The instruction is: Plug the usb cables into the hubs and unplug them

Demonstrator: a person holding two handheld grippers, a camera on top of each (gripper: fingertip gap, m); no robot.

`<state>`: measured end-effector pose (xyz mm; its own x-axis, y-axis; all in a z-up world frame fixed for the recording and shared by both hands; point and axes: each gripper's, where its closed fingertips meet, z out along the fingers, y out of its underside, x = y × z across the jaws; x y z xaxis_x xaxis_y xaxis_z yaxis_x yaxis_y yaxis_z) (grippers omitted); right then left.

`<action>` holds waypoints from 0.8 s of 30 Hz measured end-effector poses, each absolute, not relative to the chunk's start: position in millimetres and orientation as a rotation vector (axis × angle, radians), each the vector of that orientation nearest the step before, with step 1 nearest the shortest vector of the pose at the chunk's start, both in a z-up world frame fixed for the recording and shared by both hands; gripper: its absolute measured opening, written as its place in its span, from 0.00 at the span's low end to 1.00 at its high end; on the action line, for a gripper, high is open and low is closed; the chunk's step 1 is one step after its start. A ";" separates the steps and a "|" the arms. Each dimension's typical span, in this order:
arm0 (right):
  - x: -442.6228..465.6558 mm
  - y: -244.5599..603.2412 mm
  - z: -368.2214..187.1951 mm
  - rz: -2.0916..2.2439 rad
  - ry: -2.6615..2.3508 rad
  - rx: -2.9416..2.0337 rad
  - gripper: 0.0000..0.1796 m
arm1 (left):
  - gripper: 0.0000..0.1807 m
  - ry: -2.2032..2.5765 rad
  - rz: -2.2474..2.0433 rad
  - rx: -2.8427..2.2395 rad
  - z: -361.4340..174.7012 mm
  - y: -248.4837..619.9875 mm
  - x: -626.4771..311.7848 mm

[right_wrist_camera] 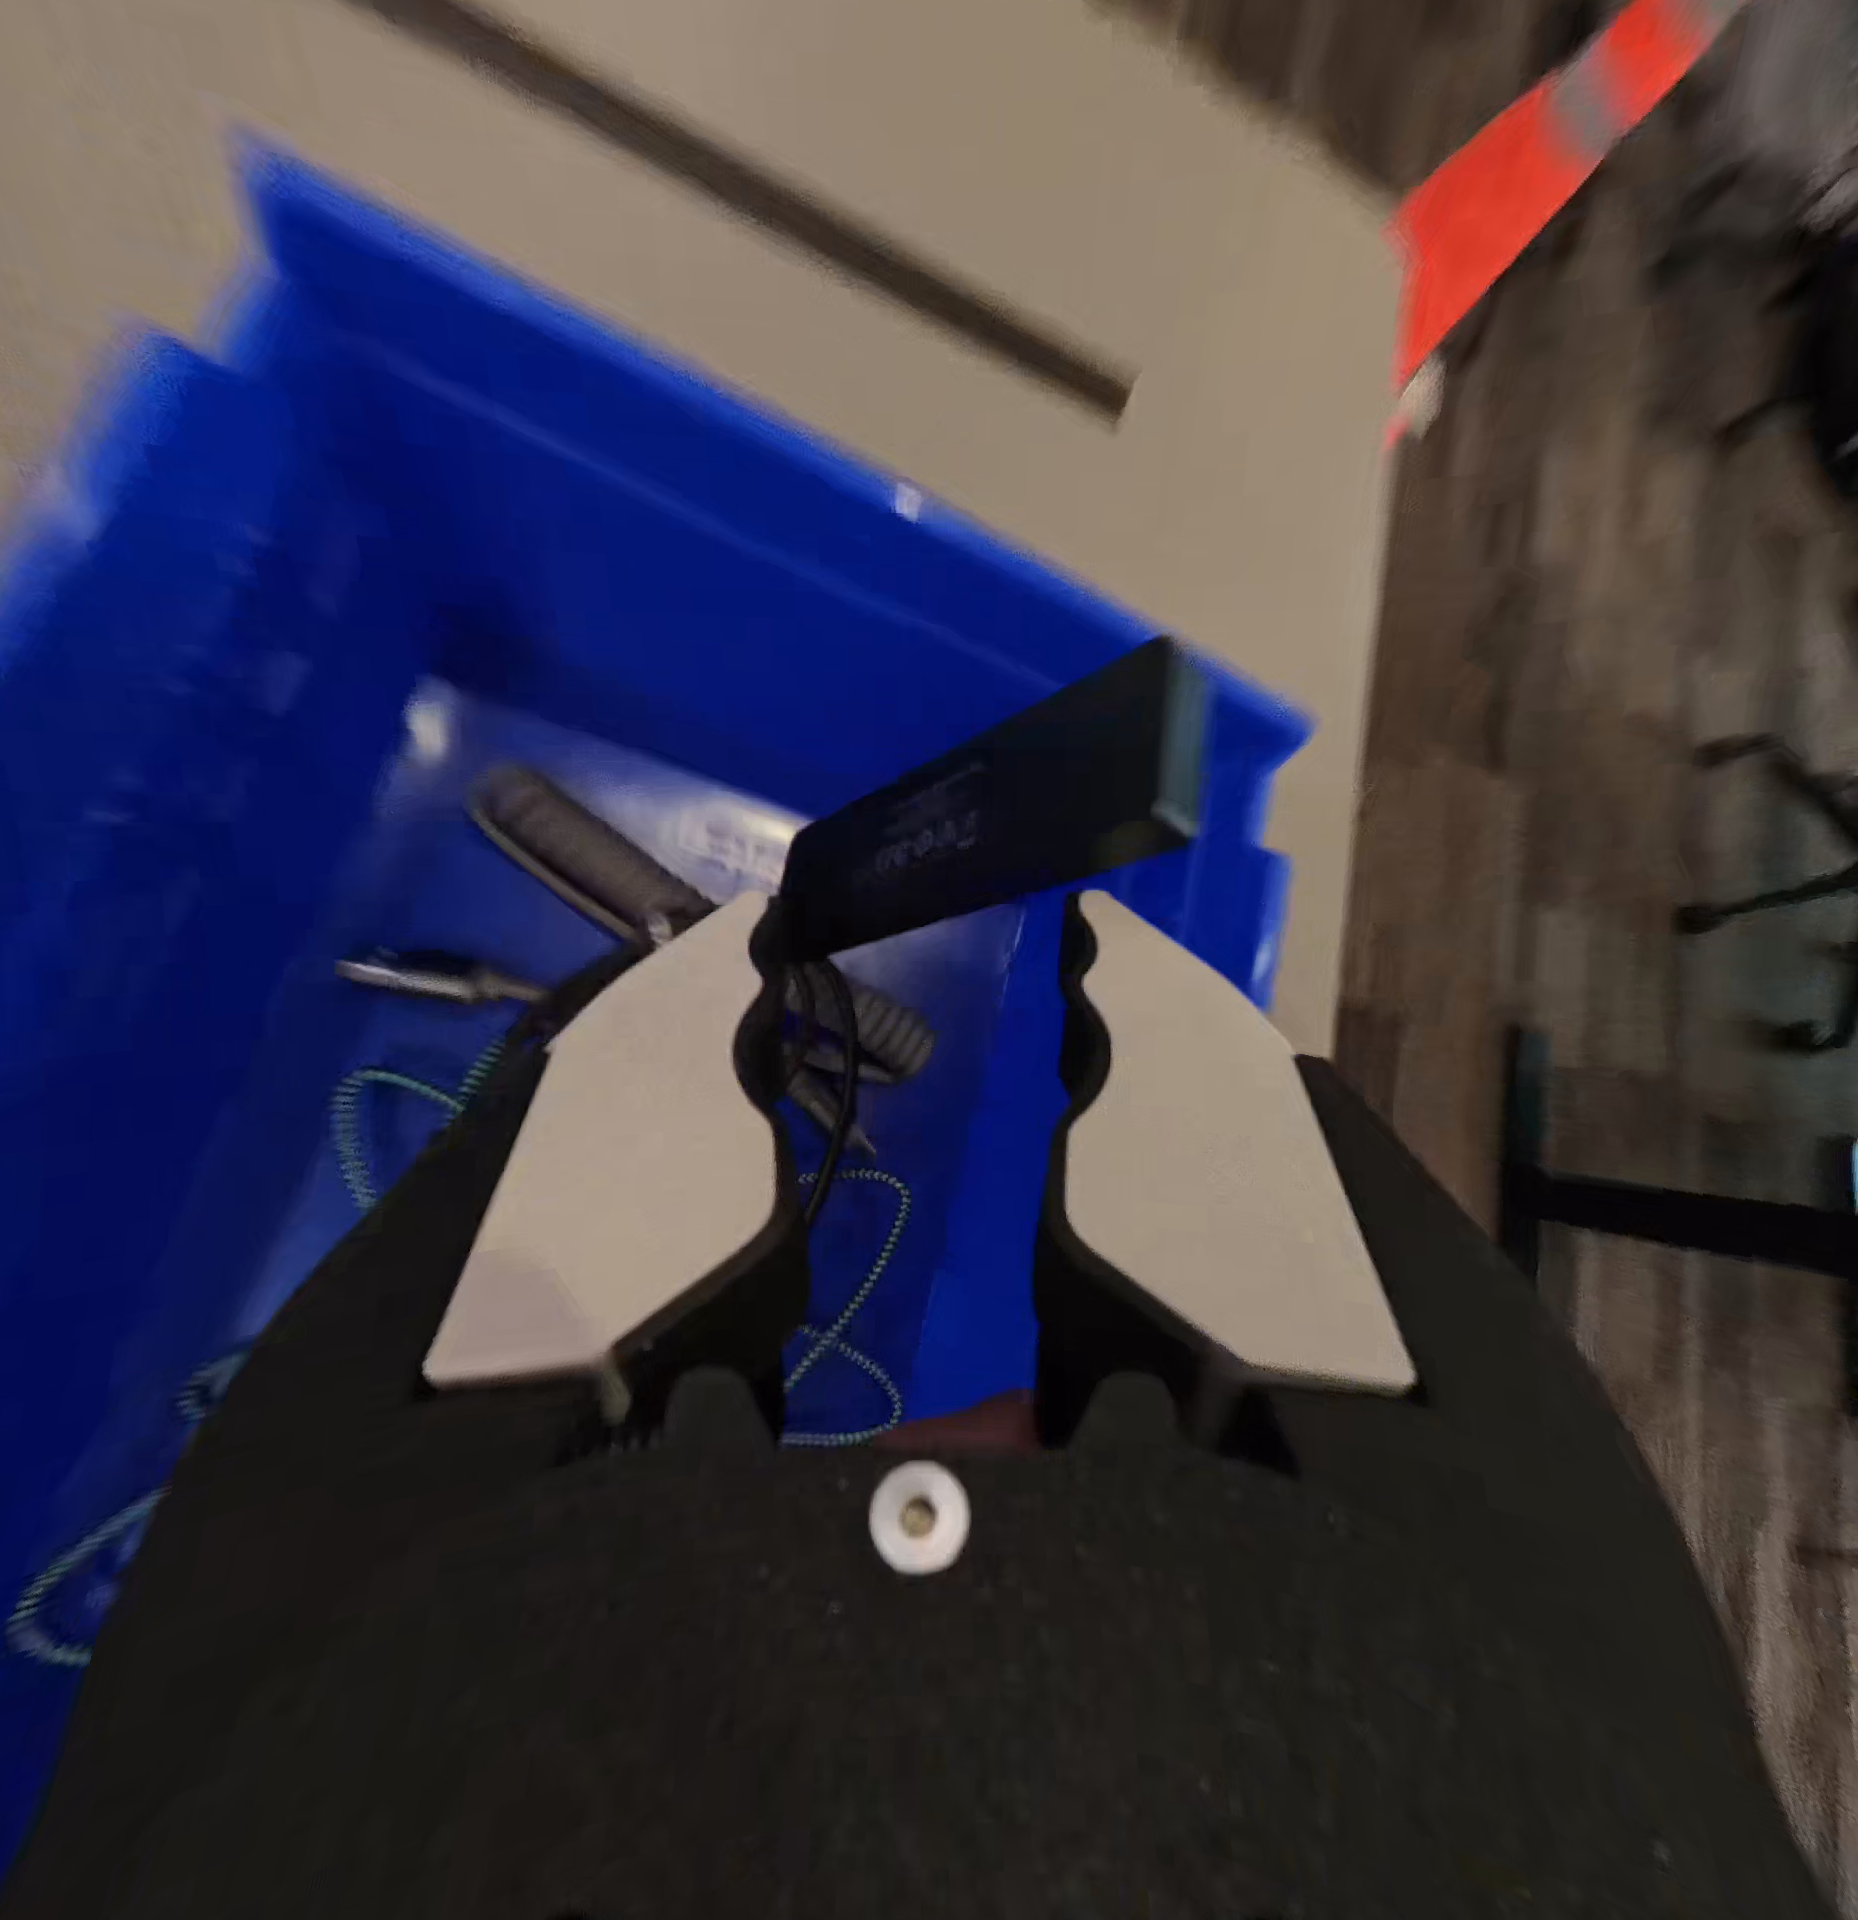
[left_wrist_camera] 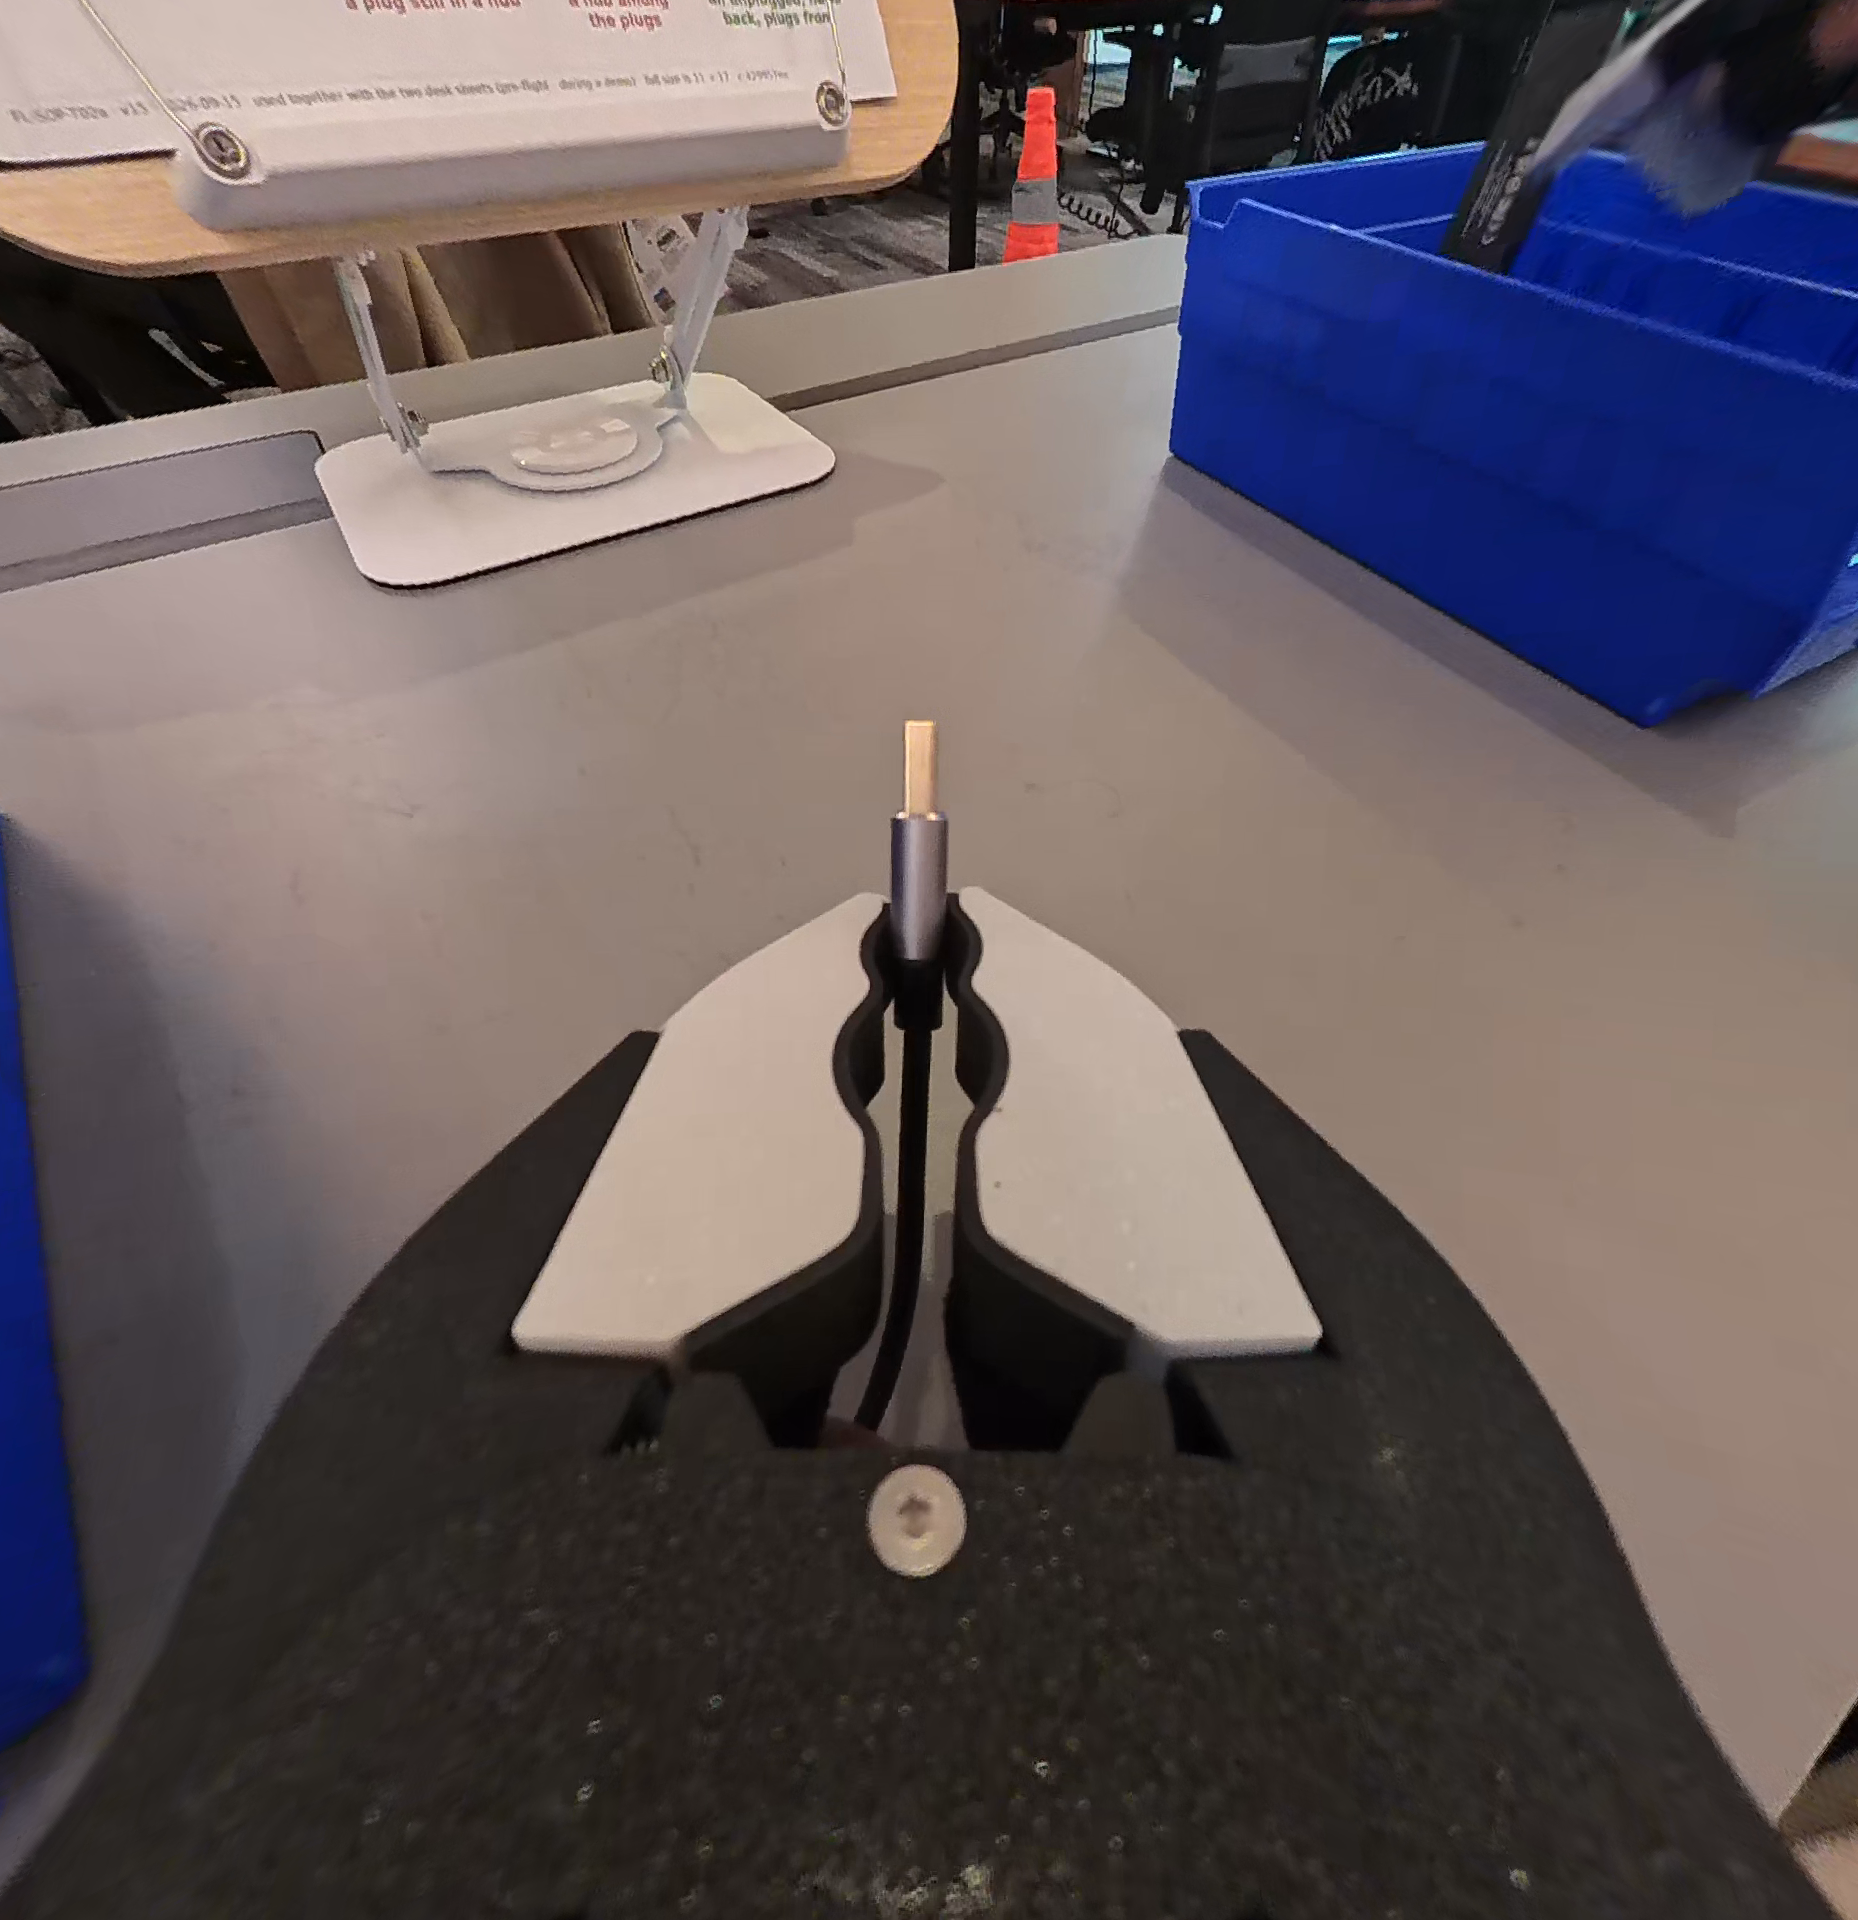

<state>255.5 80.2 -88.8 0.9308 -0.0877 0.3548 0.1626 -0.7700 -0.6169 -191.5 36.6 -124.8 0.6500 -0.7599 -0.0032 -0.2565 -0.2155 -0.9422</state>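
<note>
Spanning both views is a grey table (left_wrist_camera: 1268, 831), matte and lightly scuffed, with a dark seam line across its far part.

Item: white stand (left_wrist_camera: 577, 488), seated on the table at far left; a wooden board (left_wrist_camera: 94, 223) is carried on it, with printed sheets (left_wrist_camera: 468, 83) held under a white clip bar. Red, green and grey print is borne by the sheets; it is not transcribed.

Item: blue bin (left_wrist_camera: 1476, 436), set on the table at far right, divided inside. A second blue object (left_wrist_camera: 11, 1299) is cut off at the left edge.

Item: room beyond the table. An orange cone (left_wrist_camera: 1034, 177) with pale bands, dark chairs and patterned carpet are seen; the right wrist view is heavily blurred.

Item: left gripper (left_wrist_camera: 917, 914), jaws closed narrowly on the USB cable (left_wrist_camera: 914, 1143). Its grey-sleeved plug (left_wrist_camera: 919, 831) is held upright past the fingertips, metal tip forward, above the bare table. The black cord is run back between the fingers.

Item: right gripper (right_wrist_camera: 914, 914), held over the blue bin. Jaws are set wide apart; a black hub (right_wrist_camera: 987, 821) is lying across the tips, touching the left finger (right_wrist_camera: 634, 1122). Whether the hub is clamped cannot be told. Pale lettering is carried on the hub, too blurred to read. Its thin black lead is hanging between the fingers.

Item: bin contents. Braided teal cables (right_wrist_camera: 852, 1299) and dark plugs (right_wrist_camera: 582, 862) are seen through blur.
</note>
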 end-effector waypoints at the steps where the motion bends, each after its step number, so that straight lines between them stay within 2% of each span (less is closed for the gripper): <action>1: 239.7 76.5 -65.3 -0.484 -0.067 -2.299 0.28 | 0.04 0.820 -0.574 -1.779 -125.4 36.8 -191.4; 3: 191.9 62.3 -28.3 -0.398 -0.111 -2.123 0.27 | 0.04 0.825 -0.570 -1.786 -126.7 37.0 -190.8; 5: 138.1 44.6 -17.3 -0.243 -0.185 -2.032 0.27 | 0.04 0.825 -0.562 -1.788 -127.2 37.5 -190.9; 7: 96.7 27.4 -25.5 -0.095 -0.232 -2.023 0.35 | 0.04 0.826 -0.559 -1.785 -126.9 37.2 -191.0; 10: 14.6 -0.9 -33.4 0.325 -0.319 -1.897 0.34 | 0.04 0.826 -0.550 -1.788 -127.6 37.5 -191.5; 13: -60.3 -30.5 -65.0 0.643 -0.442 -1.829 0.32 | 0.04 0.828 -0.546 -1.792 -128.4 37.7 -191.4; 18: -93.0 -33.4 -109.2 0.633 -0.597 -1.757 0.29 | 0.04 0.831 -0.541 -1.796 -129.1 37.9 -191.1; 24: -88.0 -36.3 -101.3 0.719 -0.557 -1.674 0.25 | 0.04 0.837 -0.539 -1.807 -130.8 38.0 -190.6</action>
